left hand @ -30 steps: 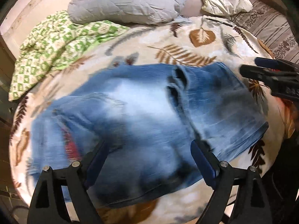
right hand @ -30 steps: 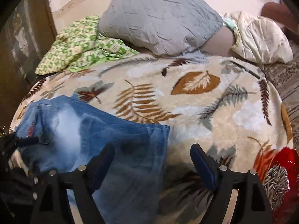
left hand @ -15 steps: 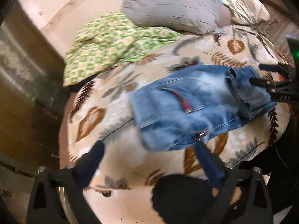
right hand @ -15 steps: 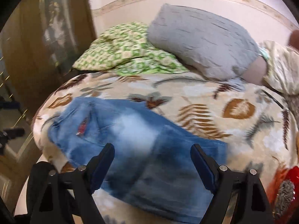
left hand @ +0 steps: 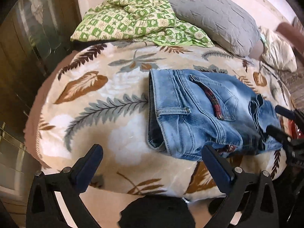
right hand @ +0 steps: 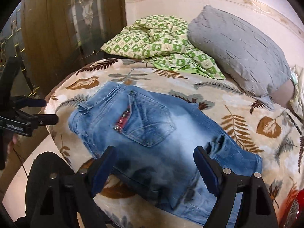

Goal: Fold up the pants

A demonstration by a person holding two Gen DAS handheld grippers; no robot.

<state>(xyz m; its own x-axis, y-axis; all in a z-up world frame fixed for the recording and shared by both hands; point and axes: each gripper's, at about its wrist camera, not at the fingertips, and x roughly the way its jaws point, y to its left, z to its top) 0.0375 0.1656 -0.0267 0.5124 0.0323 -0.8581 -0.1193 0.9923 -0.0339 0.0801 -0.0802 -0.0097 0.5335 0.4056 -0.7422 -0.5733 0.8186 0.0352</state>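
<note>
Denim pants (left hand: 205, 114) lie folded, waistband left; both tools (left hand: 152, 163) (right hand: 153, 161) wide, empty.

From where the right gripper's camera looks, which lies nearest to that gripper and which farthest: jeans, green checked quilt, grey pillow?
From the right gripper:
1. Jeans, directly below its fingers.
2. Green checked quilt, beyond, centre.
3. Grey pillow, far right by the wall, slightly farther.

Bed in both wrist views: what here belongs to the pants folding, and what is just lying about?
Part of the job:
- jeans, folded on the leaf-print blanket
- left gripper, open
- right gripper, open

Lying about:
- grey pillow
- green checked cloth
- cream bedding
- red item, at the frame edge, unclear what
</note>
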